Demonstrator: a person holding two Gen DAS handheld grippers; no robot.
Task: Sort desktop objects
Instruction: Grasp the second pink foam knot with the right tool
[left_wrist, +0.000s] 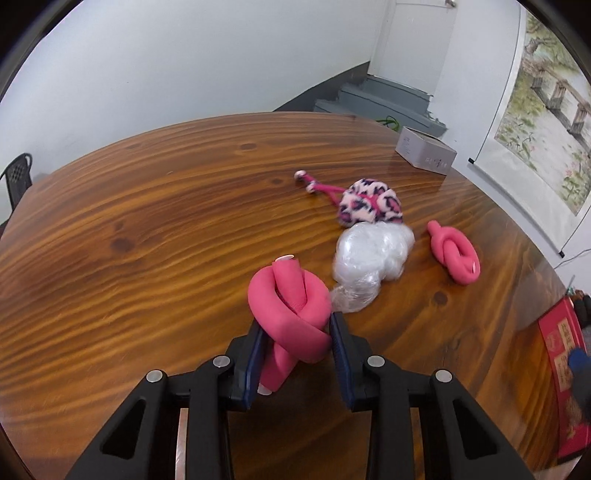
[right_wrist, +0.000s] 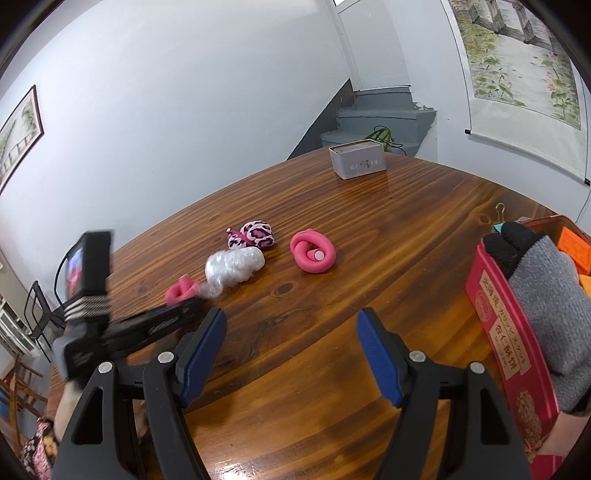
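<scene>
The broad round table of dark-grained polished wood (left_wrist: 147, 221) carries everything and spreads ahead of both tongs. At its far edge, well beyond the left tongs and to their right, a small grey rectangular box (left_wrist: 424, 149) is seen. To the right of the right tongs, a red printed tin (right_wrist: 506, 332) is steadied by a hand in a grey and black glove (right_wrist: 543, 295); it is judged to be the sorting container, though its contents are largely hidden.

Ahead of the left tongs, a crumpled wad of clear plastic film (left_wrist: 369, 258) lies just past the held item, with a fluffy pink and black leopard-print pouch on a pink cord (left_wrist: 369, 203) touching it on the far side. To the right of those, a second knotted pink foam tube (left_wrist: 454, 254) lies apart.

The step in hand is judged to be the pick-up of the nearest knotted pink foam tube (left_wrist: 291, 306). It is pinched between the blue pads of the left tongs (left_wrist: 297, 332), which are drawn in narrow around its knot. The right tongs (right_wrist: 291, 332) are held wide apart over bare wood, with nothing between them.

A lift and a carry toward the red tin are probably called for next, with the soft foam kept squeezed so that it does not slip.
</scene>
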